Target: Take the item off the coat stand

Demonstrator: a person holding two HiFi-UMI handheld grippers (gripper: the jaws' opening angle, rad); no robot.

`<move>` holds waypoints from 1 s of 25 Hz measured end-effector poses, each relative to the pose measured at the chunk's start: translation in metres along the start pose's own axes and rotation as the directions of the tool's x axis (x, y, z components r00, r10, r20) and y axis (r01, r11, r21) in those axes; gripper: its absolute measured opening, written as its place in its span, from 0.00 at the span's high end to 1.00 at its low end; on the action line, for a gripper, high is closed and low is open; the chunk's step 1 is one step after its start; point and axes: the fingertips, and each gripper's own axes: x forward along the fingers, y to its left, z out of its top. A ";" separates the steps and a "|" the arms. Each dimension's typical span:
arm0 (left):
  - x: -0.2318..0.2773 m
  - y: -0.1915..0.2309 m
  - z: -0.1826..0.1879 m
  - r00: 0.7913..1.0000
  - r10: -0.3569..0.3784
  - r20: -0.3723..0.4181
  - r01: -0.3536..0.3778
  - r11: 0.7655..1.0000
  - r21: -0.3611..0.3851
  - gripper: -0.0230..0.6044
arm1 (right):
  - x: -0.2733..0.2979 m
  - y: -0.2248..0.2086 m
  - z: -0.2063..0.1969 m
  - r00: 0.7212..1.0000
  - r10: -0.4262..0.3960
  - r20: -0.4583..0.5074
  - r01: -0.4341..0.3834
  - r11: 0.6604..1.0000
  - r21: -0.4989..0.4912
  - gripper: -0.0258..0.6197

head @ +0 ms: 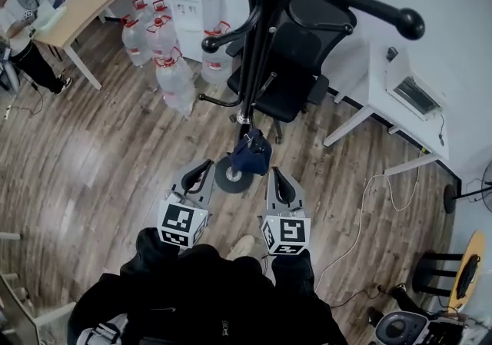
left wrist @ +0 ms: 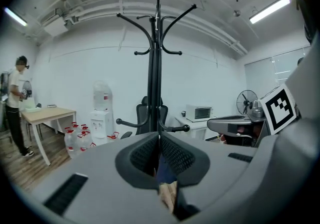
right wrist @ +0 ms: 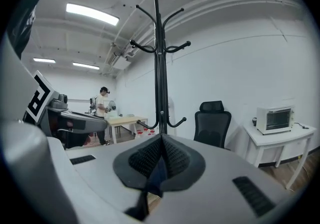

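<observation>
Left gripper (head: 205, 167): jaws together, nothing gripped as far as visible. It stands just left of the dark blue item (head: 251, 153), apparently ready to steady it. The item hangs low beside the pole of the coat stand (head: 257, 51), by a strap. Whether it still rests on a hook cannot be told. Right gripper (head: 275, 173): closed, a fold of blue fabric showing between its pads, judged a pinch for lifting. Count: one stand, one item, two grippers.

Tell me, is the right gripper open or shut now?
Shut. In its own view the right gripper has its jaws pressed together on a fold of the dark blue item.
</observation>
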 end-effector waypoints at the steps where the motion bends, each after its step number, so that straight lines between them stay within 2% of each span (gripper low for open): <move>1: -0.001 0.002 -0.004 1.000 0.020 -0.007 -0.020 1.000 -0.005 0.91 | 0.004 0.000 -0.005 1.000 0.015 -0.010 -0.015 1.000 -0.002 0.94; 5: -0.004 0.005 -0.018 0.996 0.089 -0.032 -0.090 0.996 -0.022 0.91 | 0.017 -0.002 -0.023 0.997 0.067 -0.044 -0.067 0.998 -0.002 0.93; 12: -0.013 0.007 -0.031 0.982 0.178 -0.058 -0.180 0.983 -0.045 0.91 | 0.033 -0.009 -0.050 0.989 0.111 -0.101 -0.113 0.993 -0.018 0.93; 13: -0.014 0.009 -0.031 0.980 0.188 -0.060 -0.191 0.981 -0.047 0.91 | 0.035 -0.008 -0.051 0.987 0.123 -0.107 -0.126 0.992 -0.017 0.91; 14: -0.014 0.009 -0.031 0.979 0.196 -0.062 -0.200 0.979 -0.049 0.91 | 0.037 -0.007 -0.052 0.984 0.137 -0.111 -0.139 0.990 -0.013 0.83; 16: -0.015 0.010 -0.033 0.976 0.208 -0.070 -0.212 0.976 -0.052 0.91 | 0.040 -0.006 -0.055 0.981 0.153 -0.115 -0.155 0.988 -0.011 0.80; 21: -0.014 0.012 -0.036 0.970 0.229 -0.085 -0.233 0.971 -0.047 0.91 | 0.054 0.002 -0.071 0.962 0.214 -0.167 -0.217 0.976 0.004 0.60; 25: -0.012 0.013 -0.036 0.966 0.242 -0.091 -0.247 0.968 -0.040 0.91 | 0.062 0.004 -0.084 0.952 0.227 -0.204 -0.230 0.973 0.010 0.47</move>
